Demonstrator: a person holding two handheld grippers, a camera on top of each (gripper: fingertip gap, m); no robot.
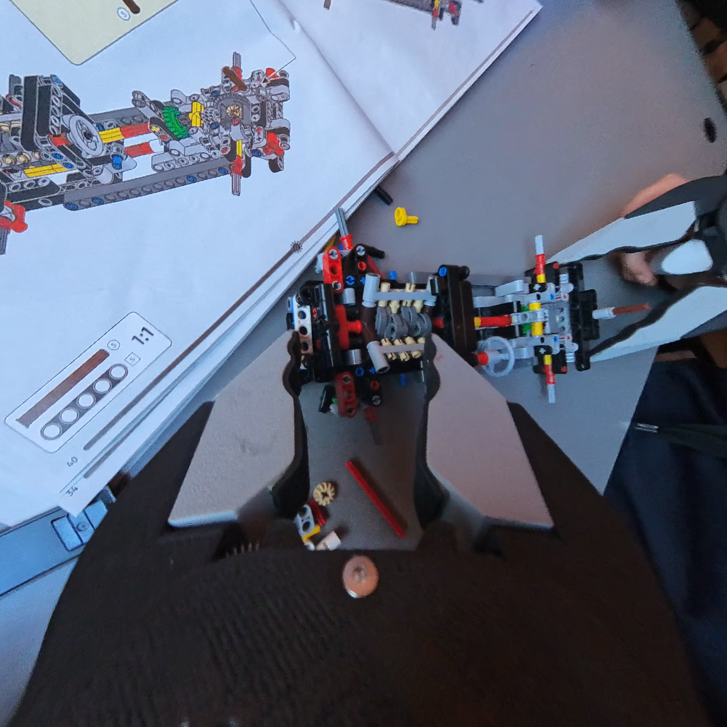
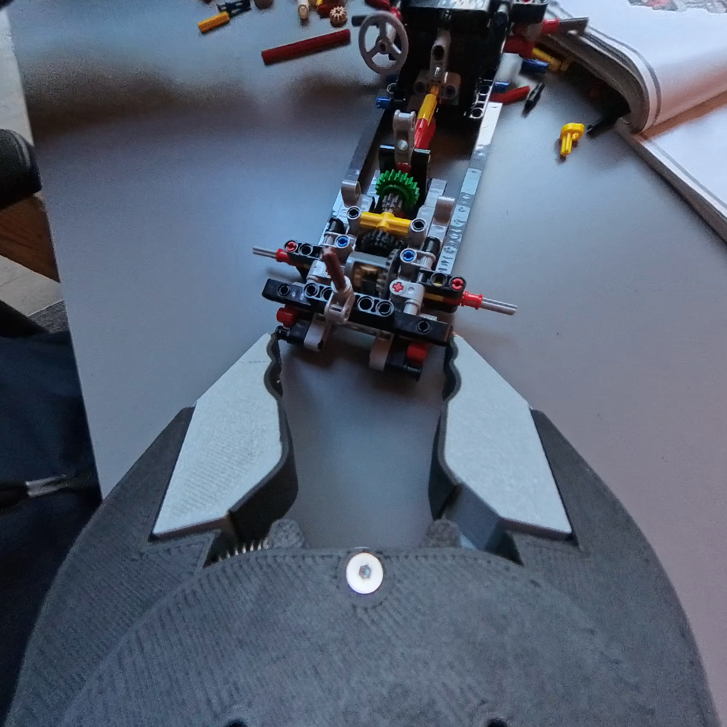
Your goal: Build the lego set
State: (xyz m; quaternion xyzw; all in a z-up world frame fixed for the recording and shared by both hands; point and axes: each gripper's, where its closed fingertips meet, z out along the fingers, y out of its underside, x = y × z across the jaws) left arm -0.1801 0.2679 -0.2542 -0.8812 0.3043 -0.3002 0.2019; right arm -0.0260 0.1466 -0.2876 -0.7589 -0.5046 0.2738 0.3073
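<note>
A long brick-built vehicle chassis [image 1: 393, 322] lies on the grey table [image 2: 157, 196]. My left gripper [image 1: 362, 354] is open. Its fingertips stand either side of the chassis's engine end, with the black, red and grey parts between them, and the pads do not press on it. My right gripper [image 2: 362, 354] is wide open at the chassis's other end [image 2: 377, 283]. The black cross beam sits just ahead of and between its fingertips. A brown axle [image 2: 334, 267] sticks up from a grey connector there. The right gripper also shows in the left wrist view [image 1: 582, 310], straddling that end.
An open instruction booklet [image 1: 157, 236] lies beside the chassis; it also shows in the right wrist view [image 2: 668, 59]. Loose parts lie about: a yellow pin [image 1: 405, 217], a red axle [image 1: 373, 499], a tan gear [image 1: 325, 491]. The table's edge runs along the left [image 2: 78, 354]. The grippers' ends are close to 20 centimetres from one another. The left tips stand about 9 centimetres off the tan gear [image 1: 325, 491]. My right wrist view [image 2: 340, 15] looks at it from another angle.
</note>
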